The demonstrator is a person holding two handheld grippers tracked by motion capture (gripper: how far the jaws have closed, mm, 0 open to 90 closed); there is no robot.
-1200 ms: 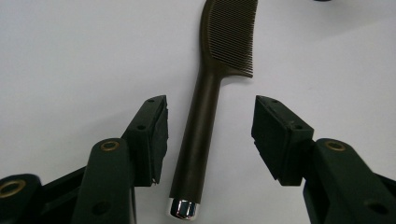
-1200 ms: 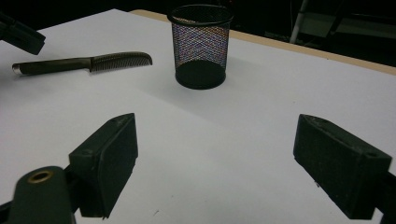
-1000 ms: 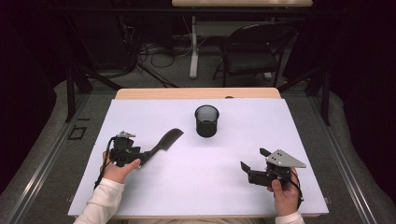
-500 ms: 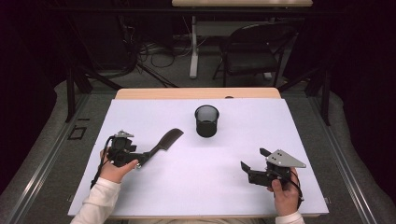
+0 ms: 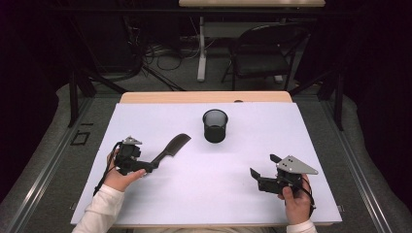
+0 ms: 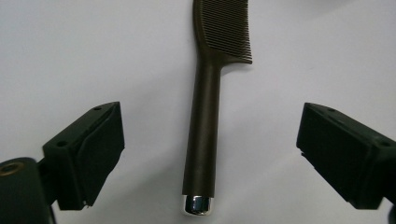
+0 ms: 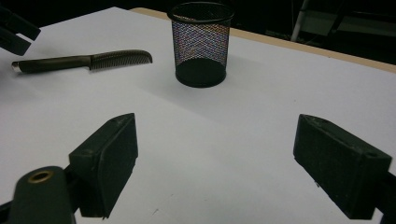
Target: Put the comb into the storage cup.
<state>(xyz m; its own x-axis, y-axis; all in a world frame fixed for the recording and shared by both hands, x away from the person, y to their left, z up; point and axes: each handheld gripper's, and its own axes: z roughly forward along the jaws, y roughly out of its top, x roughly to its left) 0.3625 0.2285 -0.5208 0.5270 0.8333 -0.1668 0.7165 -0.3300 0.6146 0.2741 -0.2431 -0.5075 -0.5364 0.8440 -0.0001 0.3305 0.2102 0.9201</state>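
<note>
Lower left of the high view: left gripper (image 5: pixel 145 167), fingers just spread, frees an unlabelled comb (image 6: pixel 205 116); right gripper (image 5: pixel 257 172) fingers spread, empty.

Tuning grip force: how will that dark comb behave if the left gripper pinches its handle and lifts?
The comb looks like one rigid moulded piece, so probably stiff and light. Its smooth, rounded handle may slip or twist between the pads. Lying flat on the table, it likely slides rather than rolls; the fine teeth could bend if squeezed.
</note>
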